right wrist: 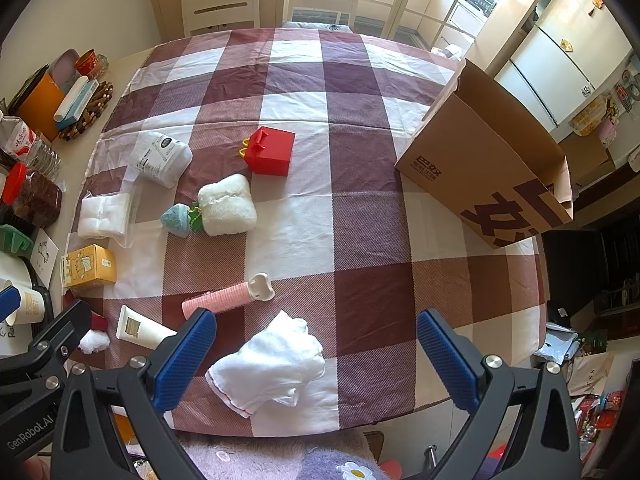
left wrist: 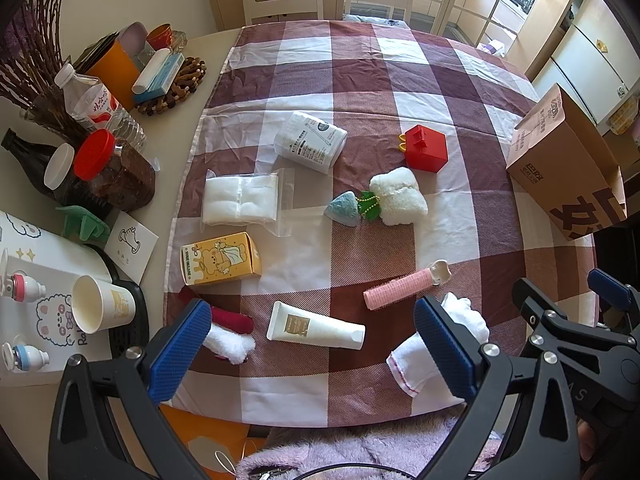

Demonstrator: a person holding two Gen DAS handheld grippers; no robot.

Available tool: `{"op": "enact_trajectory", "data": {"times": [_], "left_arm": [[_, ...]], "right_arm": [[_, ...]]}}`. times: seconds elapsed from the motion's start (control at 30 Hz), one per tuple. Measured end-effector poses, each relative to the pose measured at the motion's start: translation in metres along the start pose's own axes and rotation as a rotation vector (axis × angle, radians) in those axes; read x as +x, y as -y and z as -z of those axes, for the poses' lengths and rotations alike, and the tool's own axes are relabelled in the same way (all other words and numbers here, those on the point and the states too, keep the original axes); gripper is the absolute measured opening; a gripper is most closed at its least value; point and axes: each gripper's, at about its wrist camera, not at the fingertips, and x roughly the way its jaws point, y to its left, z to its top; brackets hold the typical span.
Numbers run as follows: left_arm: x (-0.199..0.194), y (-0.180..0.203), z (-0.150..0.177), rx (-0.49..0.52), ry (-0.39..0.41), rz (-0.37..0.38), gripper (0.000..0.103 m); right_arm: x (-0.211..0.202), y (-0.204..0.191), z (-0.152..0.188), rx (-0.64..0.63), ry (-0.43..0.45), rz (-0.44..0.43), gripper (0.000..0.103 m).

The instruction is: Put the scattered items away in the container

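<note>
Checked tablecloth (right wrist: 360,220), brown carton (right wrist: 492,172) (interior hidden)

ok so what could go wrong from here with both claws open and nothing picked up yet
1. The white cloth is loose and crumpled; a pinch may catch only a fold, so it could trail or drop.
2. The paper bag stands at the table's far right edge and could tip or slide if bumped.
3. The pink roller could roll away when nudged.

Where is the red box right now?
The red box sits mid-table on the checked cloth, just beyond the fluffy white towel and left of the cardboard box.
</note>
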Motion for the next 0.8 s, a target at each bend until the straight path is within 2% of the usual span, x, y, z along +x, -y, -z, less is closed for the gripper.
{"op": "enact_trajectory", "data": {"times": [0.8], "left_arm": [[0.0, -0.0015, 0.0001, -0.006, -0.004, -0.003, 0.102]], "right_arm": [[0.0033, -0.0027, -0.0007, -0.001, -0.006, 0.003, 0.103]]}}
